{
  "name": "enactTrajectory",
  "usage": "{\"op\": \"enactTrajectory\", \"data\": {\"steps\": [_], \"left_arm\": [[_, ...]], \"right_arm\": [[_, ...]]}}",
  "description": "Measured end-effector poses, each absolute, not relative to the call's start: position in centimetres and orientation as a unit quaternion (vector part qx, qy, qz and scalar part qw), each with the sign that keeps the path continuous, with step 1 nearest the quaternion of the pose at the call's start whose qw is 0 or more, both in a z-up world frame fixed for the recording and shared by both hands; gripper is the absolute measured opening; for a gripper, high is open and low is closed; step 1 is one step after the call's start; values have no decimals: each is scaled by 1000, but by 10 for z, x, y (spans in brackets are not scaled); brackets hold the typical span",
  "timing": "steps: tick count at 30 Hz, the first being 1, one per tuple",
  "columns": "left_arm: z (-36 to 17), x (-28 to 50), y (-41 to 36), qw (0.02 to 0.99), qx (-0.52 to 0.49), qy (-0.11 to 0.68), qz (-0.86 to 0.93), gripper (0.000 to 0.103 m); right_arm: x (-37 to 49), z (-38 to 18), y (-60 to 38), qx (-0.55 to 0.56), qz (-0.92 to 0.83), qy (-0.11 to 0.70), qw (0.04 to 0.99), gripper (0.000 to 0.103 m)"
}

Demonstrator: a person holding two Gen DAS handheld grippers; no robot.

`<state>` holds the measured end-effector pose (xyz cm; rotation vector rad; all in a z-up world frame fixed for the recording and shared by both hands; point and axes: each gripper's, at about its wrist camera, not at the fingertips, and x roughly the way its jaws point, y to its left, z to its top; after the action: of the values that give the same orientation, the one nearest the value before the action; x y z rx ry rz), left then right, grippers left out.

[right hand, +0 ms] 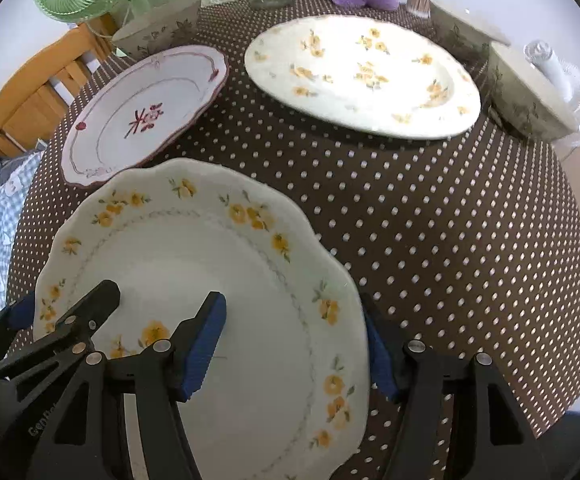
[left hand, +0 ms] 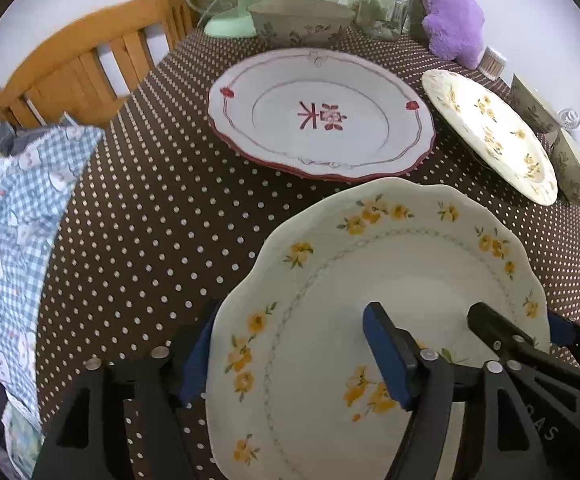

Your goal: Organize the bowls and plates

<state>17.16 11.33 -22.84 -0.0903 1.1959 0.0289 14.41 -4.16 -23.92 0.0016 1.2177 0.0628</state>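
Yellow-flower plate (left hand: 390, 280) straddled at opposite rims by left hand-held gripper (left hand: 290, 356) and right hand-held gripper (right hand: 294, 344), both open, pads not pressing; next: close, lift, stack.

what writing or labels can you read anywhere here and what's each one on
A red character, seen upside down and not surely readable, painted in the middle of the red-rimmed plate.
"AS", the end of a cut-off word, on the right gripper body in the left wrist view.
"GenRo", roughly, faint and cut off, on the left gripper body in the right wrist view.
Nothing readable on the yellow-flowered plates, bowls or jar.
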Motion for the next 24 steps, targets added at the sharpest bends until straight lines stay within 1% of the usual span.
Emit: {"op": "enactTrajectory", "data": {"steps": [3, 5, 9, 15, 19, 24], "left_arm": [[-225, 172, 118, 823, -58, 564, 24, 84], [-218, 169, 117, 829, -50, 556, 34, 88], [-201, 165, 113, 837, -41, 544, 37, 93], [-171, 160, 91, 850, -39, 524, 42, 95], [-148, 155, 66, 857, -39, 512, 46, 96], [-127, 149, 35, 865, -31, 498, 52, 96]], "right_arm": [[147, -233, -45, 6, 44, 567, 822, 70], [146, -228, -48, 11, 57, 562, 825, 72], [144, -212, -60, 8, 69, 548, 834, 72], [139, -181, -88, 8, 87, 528, 845, 74], [139, -160, -105, 5, 95, 515, 852, 77], [143, -136, -131, 6, 112, 506, 855, 77]]}}
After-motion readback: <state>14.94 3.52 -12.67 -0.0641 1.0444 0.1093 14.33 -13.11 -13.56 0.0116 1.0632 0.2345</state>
